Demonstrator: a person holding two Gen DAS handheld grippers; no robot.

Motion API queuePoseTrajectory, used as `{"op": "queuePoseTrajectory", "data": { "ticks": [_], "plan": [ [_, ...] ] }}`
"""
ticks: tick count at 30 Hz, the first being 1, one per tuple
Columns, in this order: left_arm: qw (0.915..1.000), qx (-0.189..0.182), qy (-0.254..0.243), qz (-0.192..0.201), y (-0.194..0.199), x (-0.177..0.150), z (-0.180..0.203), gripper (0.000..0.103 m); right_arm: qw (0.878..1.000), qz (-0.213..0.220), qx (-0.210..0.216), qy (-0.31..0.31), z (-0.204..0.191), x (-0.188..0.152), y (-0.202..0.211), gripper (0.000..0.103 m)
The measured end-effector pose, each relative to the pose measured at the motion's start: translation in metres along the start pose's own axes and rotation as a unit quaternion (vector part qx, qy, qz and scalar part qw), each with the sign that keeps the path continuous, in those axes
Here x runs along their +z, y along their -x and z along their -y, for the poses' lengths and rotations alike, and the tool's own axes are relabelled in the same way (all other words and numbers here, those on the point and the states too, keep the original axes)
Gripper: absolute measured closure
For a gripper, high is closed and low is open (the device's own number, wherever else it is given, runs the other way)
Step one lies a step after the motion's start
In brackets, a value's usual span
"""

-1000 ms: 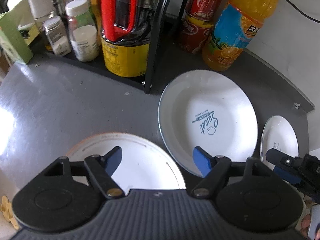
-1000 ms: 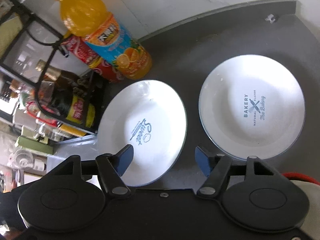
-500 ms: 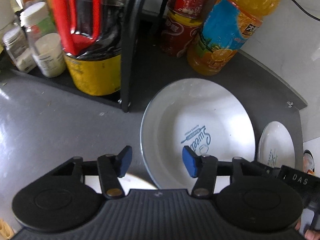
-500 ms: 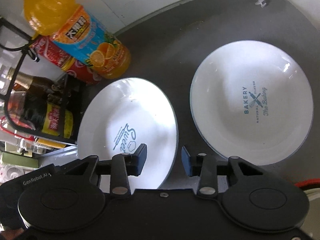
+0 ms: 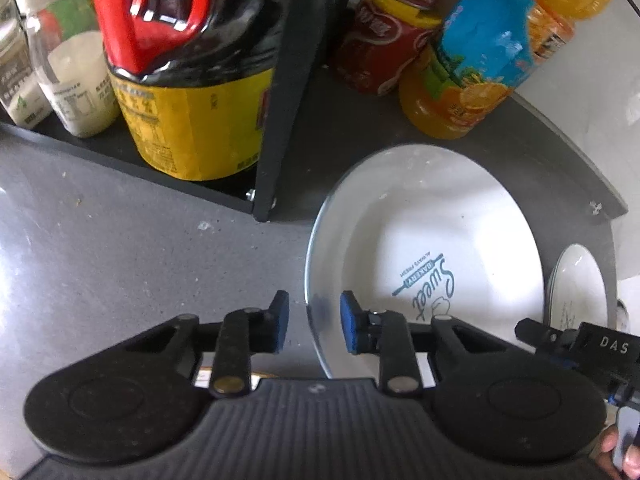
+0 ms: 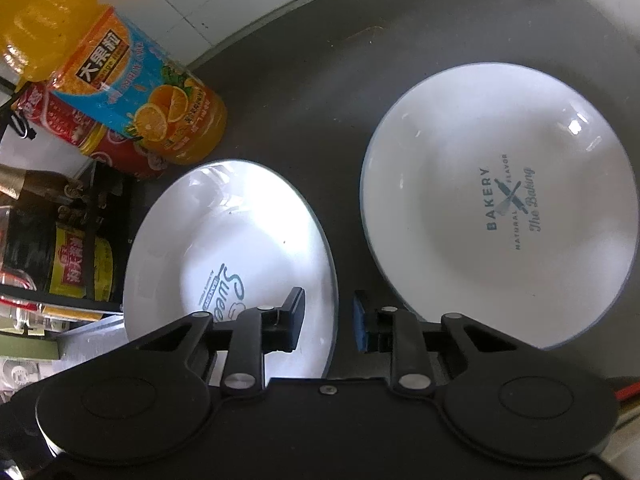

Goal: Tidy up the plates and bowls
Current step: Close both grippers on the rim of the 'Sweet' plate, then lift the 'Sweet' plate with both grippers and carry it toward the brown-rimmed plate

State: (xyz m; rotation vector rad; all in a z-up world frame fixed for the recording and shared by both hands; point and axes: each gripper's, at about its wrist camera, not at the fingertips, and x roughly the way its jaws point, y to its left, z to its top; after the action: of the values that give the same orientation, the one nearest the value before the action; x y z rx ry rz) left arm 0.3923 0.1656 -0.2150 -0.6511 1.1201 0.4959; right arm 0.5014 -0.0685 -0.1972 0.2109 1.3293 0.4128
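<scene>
A white plate printed "Sweet" (image 5: 432, 240) lies on the dark counter; it also shows in the right wrist view (image 6: 240, 240). A second white plate printed "Bakery" (image 6: 500, 200) lies to its right, and its edge shows in the left wrist view (image 5: 576, 292). My left gripper (image 5: 312, 320) is open a little, with its jaws on either side of the "Sweet" plate's left rim. My right gripper (image 6: 329, 316) is open a little, with its jaws on either side of that plate's right rim. Neither touches the rim visibly.
A black rack post (image 5: 280, 120) stands just behind the plate, with a dark sauce jug (image 5: 180, 80) and jars on the rack. An orange juice bottle (image 5: 492, 48) and red cans (image 5: 380, 52) stand at the back. The wall curves around the counter's far edge.
Both grippers moved in on the "Sweet" plate and narrowed their jaws around its opposite rims. The white plate under my left gripper has dropped out of view.
</scene>
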Motion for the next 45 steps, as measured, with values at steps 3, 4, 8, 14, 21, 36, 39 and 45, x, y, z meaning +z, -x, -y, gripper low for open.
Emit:
{"op": "queuePoseTrajectory", "data": {
  "ticks": [3,4,8,14,21,36,39,45],
  "plan": [
    [0.9998,-0.012,0.015,0.003,-0.004,0.001,-0.004,0.08,1.0,-0.003,-0.003,-0.002,0.0,0.002,-0.006,0.082],
    [0.9997,-0.016,0.021,0.002,-0.006,0.002,-0.006,0.08,1.0,-0.004,-0.005,-0.003,0.0,0.003,-0.008,0.082],
    [0.9987,-0.029,0.041,-0.002,-0.011,0.003,-0.011,0.086,1.0,-0.008,-0.01,-0.001,0.0,0.005,-0.014,0.084],
    [0.9958,-0.049,0.077,0.001,-0.014,0.005,-0.017,0.09,1.0,-0.01,-0.007,0.009,-0.004,0.006,-0.021,0.087],
    [0.9941,-0.057,0.092,0.007,-0.004,0.006,-0.022,0.093,1.0,0.01,0.019,0.015,0.0,0.001,-0.004,0.093],
    [0.989,-0.07,0.122,0.045,0.031,-0.001,-0.026,0.1,0.996,0.035,0.063,0.043,0.002,-0.01,0.028,0.096],
    [0.9888,-0.069,0.123,0.049,0.037,-0.009,-0.026,0.1,0.996,0.035,0.069,0.05,0.004,-0.015,0.034,0.096],
    [0.9857,-0.064,0.144,0.059,0.052,-0.023,-0.028,0.1,0.993,0.034,0.079,0.076,-0.001,-0.021,0.045,0.095]
  ]
}}
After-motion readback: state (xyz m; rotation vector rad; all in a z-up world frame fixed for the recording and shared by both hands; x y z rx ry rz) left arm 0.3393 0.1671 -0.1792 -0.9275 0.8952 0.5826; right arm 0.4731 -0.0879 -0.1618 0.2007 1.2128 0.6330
